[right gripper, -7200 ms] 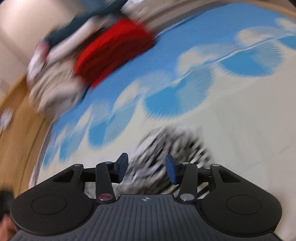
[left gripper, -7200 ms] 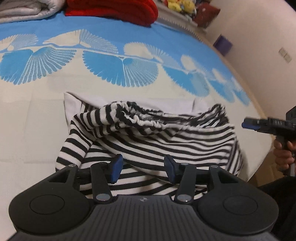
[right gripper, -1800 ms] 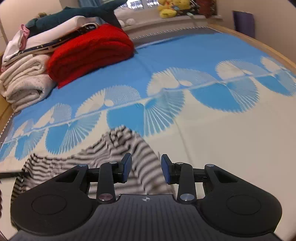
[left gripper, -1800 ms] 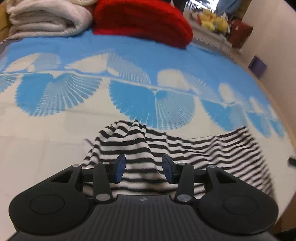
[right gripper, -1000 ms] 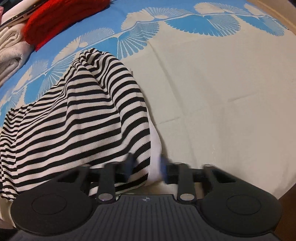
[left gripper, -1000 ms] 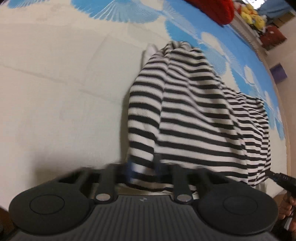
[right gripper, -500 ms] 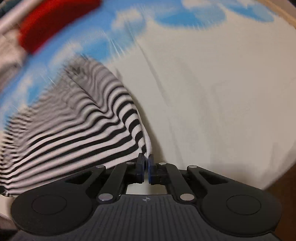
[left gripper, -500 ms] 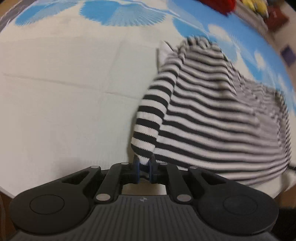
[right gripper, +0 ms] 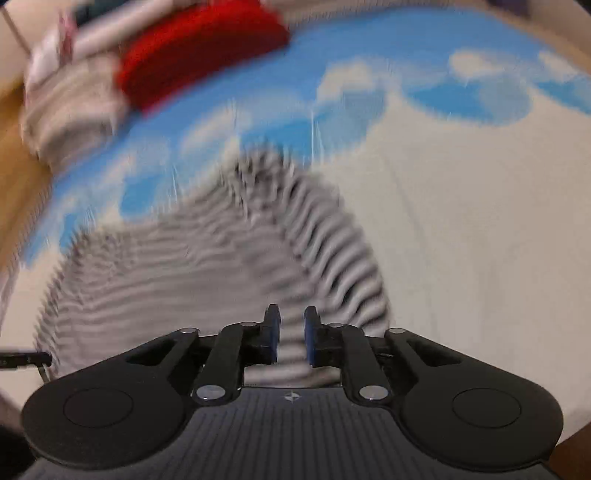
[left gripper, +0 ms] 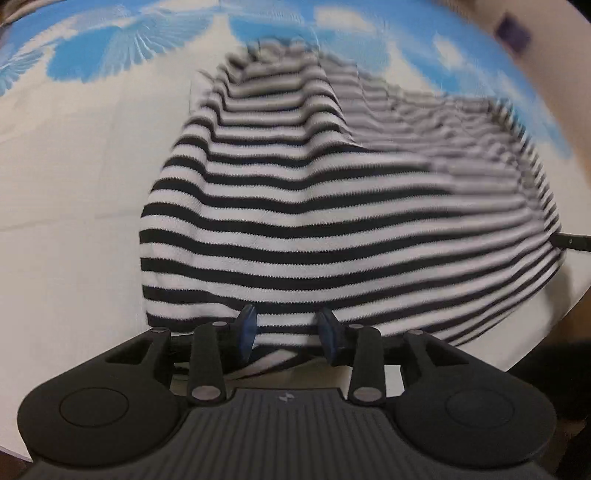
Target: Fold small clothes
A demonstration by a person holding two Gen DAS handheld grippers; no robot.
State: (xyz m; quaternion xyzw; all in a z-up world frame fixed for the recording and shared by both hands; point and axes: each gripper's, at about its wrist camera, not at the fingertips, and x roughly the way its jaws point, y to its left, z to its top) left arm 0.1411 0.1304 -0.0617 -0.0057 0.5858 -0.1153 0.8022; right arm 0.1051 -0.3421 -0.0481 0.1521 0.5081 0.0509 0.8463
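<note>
Both hand-held grippers had just let go: the left hand-held gripper (left gripper: 287, 329) and right hand-held gripper (right gripper: 291, 331) stood with jaws apart (each was pinching the near hem moments earlier). The striped garment (left gripper: 332, 206) lay folded on the bed (left gripper: 66, 177), one fold apparently done.

A bed (right gripper: 461, 258) fills both views, its cover cream toward the near edge with a band of blue fan-shaped prints (left gripper: 122, 48) across the far part. At the head of the bed, past that band, lie a red folded blanket (right gripper: 199, 51) and, beside it, a blurred stack of pale folded linens (right gripper: 70, 99). Wooden floor (right gripper: 14, 155) shows beside the bed. A pale wall (left gripper: 546, 26) stands beyond the bed's far corner, with a small purple thing (left gripper: 511, 31) against it.
</note>
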